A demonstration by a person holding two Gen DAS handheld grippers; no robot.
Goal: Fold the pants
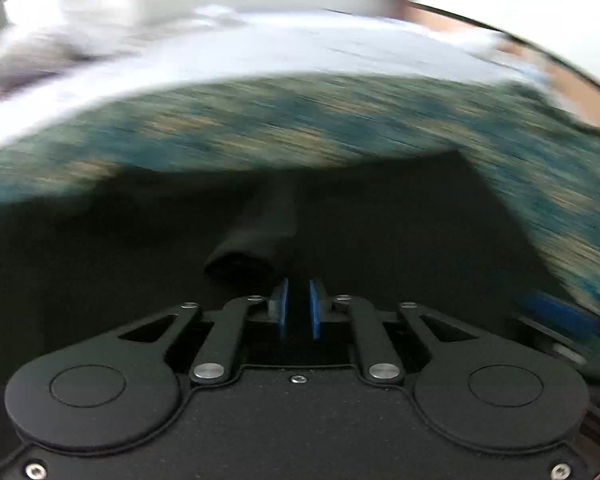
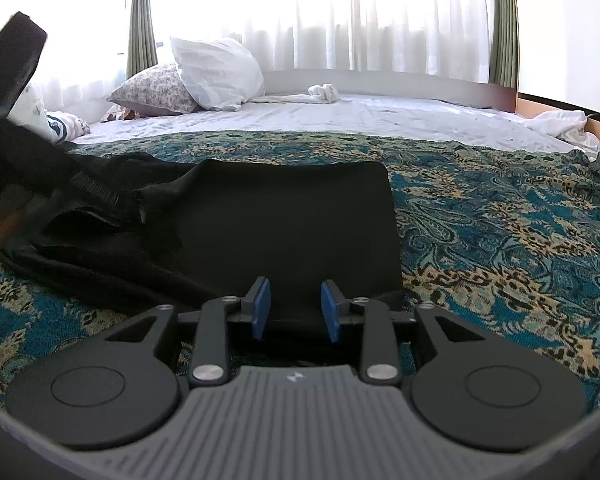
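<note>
Surface: a bed (image 2: pixel 380 116) with a white sheet, its near half covered by a teal-and-tan patterned blanket (image 2: pixel 500 216).

Room, beyond the blanket: a white pillow (image 2: pixel 216 74) leaning on a floral pillow (image 2: pixel 156 92) at the far left of the blanket; a small bundle of white cloth (image 2: pixel 324 93) on the sheet beyond the blanket's far edge; sheer white curtains (image 2: pixel 380 20) with green drapes (image 2: pixel 140 20) behind the bed.

Task item: black pants (image 2: pixel 284 224) lying on the blanket. One part lies flat as a neat rectangle; to its left the fabric is bunched and lifted.

Right tongs (image 2: pixel 296 310): blue pads apart, over the near edge of the flat rectangle, no fabric seen pressed between them.

Left tongs (image 1: pixel 298 308): pads close together with a narrow gap; whether cloth is pinched there cannot be told.

Right view only: the room, pillows and curtains in sharp detail, and a dark blurred shape at the blanket's left edge, where the pants rise.

Left view only: a heavily blurred scene; a rolled ridge of black fabric (image 1: pixel 256 236) just ahead of the pads, with a blue blur (image 1: pixel 556 312) at the right, over the blanket.
</note>
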